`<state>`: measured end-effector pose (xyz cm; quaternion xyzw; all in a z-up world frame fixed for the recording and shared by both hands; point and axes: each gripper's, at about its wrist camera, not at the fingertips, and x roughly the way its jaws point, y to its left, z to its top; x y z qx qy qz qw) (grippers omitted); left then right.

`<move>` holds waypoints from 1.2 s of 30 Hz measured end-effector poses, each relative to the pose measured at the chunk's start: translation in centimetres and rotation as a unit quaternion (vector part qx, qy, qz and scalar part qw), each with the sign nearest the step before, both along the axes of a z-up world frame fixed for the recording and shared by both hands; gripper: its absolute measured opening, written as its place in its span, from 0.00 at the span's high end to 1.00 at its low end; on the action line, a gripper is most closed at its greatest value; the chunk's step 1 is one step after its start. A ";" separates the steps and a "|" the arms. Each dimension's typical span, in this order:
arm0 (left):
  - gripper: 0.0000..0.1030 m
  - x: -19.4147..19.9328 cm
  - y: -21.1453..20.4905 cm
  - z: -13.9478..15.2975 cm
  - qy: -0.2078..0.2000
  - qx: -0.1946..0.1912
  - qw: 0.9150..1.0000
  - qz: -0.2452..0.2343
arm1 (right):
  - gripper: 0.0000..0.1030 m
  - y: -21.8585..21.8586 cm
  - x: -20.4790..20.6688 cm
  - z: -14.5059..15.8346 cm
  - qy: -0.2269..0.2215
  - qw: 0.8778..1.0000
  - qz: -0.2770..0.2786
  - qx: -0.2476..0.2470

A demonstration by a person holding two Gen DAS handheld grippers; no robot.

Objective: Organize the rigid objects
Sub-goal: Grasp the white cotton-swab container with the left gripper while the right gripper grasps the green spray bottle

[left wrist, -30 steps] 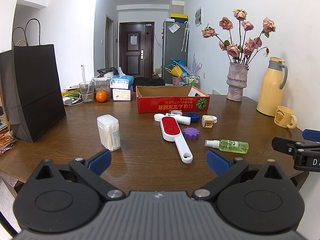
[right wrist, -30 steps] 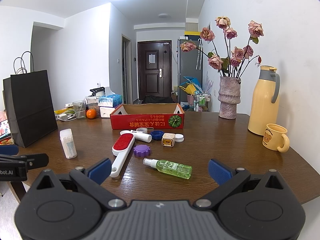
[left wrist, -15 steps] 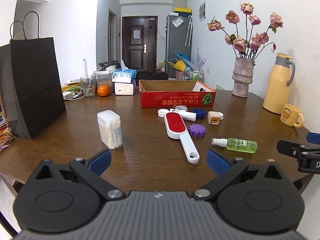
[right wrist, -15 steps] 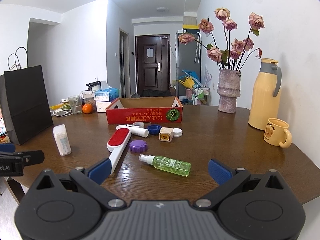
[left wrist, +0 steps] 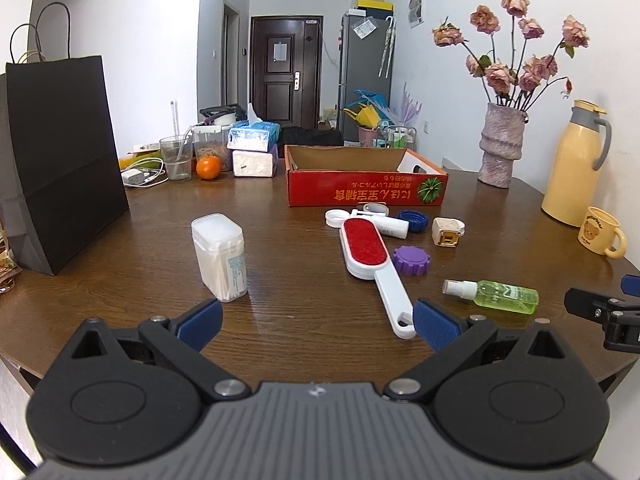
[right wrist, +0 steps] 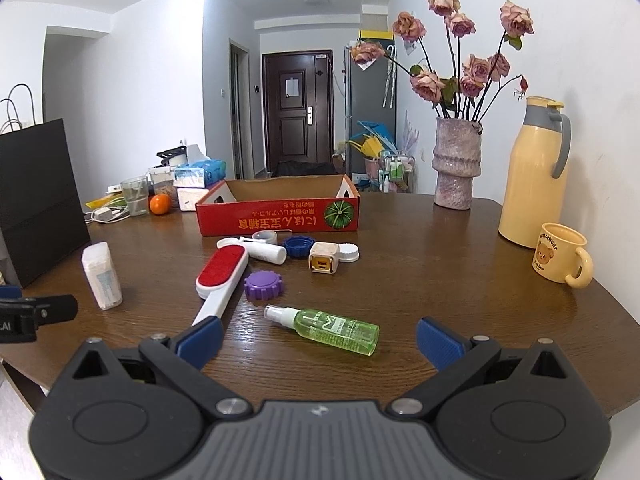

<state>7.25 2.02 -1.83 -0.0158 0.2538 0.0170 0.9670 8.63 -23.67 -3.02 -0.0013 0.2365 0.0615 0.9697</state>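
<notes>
Left wrist view: left gripper [left wrist: 316, 320] is hovering over the near table [left wrist: 300, 320] edge, jaws spread wide, holding nothing. Lint brush [left wrist: 374, 266] is lying ahead, handle end just beside the right pad. Cotton swab box [left wrist: 220, 258] is standing upright to the left; red cardboard box [left wrist: 366, 184] is sitting farther back.

Right wrist view: right gripper [right wrist: 318, 338] is likewise hanging released and empty. Green spray bottle [right wrist: 332, 330] is lying on its side between the pads, purple cap [right wrist: 263, 285] just beyond.
</notes>
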 end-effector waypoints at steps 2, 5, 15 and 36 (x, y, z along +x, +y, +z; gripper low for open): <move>0.00 0.6 0.3 -0.2 0.005 -0.001 1.000 0.003 | 0.00 0.1 0.7 -0.2 0.007 1.000 -0.001 -0.002; 0.00 1.8 0.8 -0.6 0.015 -0.003 1.000 0.009 | 0.00 0.1 1.8 -0.5 0.016 1.000 -0.004 -0.003; 0.00 5.9 2.4 -2.1 0.044 -0.006 0.999 0.031 | 0.00 0.2 6.0 -2.4 0.055 0.998 -0.011 -0.015; 0.00 14.1 7.8 -5.9 0.098 -0.013 0.991 0.094 | 0.06 2.3 16.5 -8.5 0.129 0.988 0.027 -0.081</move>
